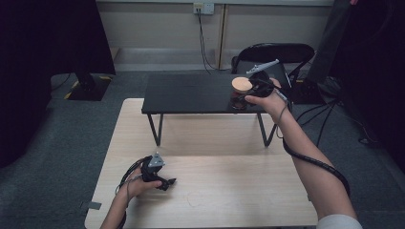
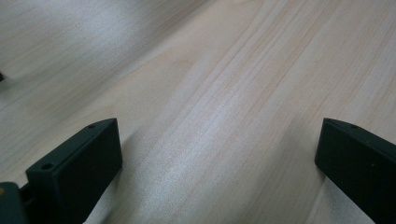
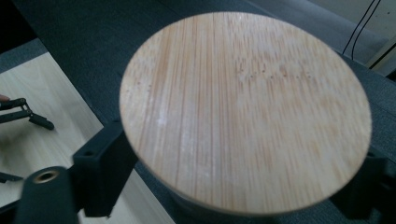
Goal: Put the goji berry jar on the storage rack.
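Now, right gripper [image 1: 252, 90]: jaws clamped around wooden-lidded jar [image 1: 241, 93] at black shelf's [image 1: 191, 93] right end.
Left gripper [image 1: 160, 179]: jaws spread wide on counter [image 1: 215, 191], well before shelf.

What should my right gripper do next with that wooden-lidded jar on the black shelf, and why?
Probably close the right gripper and lift gently: its jaws flank the jar just under the round wooden lid, though a firm grip isn't clear. The left gripper is open over the table.
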Demonstrator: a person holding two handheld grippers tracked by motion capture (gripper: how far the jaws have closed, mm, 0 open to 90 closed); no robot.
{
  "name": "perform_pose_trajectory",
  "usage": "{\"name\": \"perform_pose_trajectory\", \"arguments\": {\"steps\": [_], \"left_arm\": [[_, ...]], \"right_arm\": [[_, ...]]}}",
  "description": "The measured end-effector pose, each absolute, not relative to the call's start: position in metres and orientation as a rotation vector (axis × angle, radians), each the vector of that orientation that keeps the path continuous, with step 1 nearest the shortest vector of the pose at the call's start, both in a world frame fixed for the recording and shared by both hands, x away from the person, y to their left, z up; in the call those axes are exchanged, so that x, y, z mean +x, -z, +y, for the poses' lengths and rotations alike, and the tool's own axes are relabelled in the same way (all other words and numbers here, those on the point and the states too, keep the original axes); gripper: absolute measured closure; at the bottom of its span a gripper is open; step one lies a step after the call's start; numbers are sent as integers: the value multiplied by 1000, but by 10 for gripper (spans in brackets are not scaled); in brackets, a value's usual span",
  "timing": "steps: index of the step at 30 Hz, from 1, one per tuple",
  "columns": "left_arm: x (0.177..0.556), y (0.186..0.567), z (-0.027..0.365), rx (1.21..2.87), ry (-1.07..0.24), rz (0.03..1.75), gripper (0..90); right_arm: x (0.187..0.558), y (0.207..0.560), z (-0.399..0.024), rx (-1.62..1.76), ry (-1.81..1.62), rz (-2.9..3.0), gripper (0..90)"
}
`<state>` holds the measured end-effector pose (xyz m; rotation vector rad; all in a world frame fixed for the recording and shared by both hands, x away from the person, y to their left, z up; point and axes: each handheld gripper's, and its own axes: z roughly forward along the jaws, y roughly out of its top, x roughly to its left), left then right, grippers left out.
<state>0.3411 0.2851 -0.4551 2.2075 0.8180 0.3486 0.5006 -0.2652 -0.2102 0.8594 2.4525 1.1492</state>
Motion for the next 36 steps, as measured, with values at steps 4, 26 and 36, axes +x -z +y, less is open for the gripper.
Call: {"name": "perform_pose_trajectory", "arguments": {"steps": [4,26,36], "left_arm": [[341,455,285,2206,-350,818,0],[341,455,285,2212,-349,815,0],[341,455,285,2212,-349,815,0]], "right_arm": [[497,210,-266,848,-1143,2457,52],[429,253,-313,726,-1244,2480,3],[396,285,-324,700,-1212,2508,3]]}}
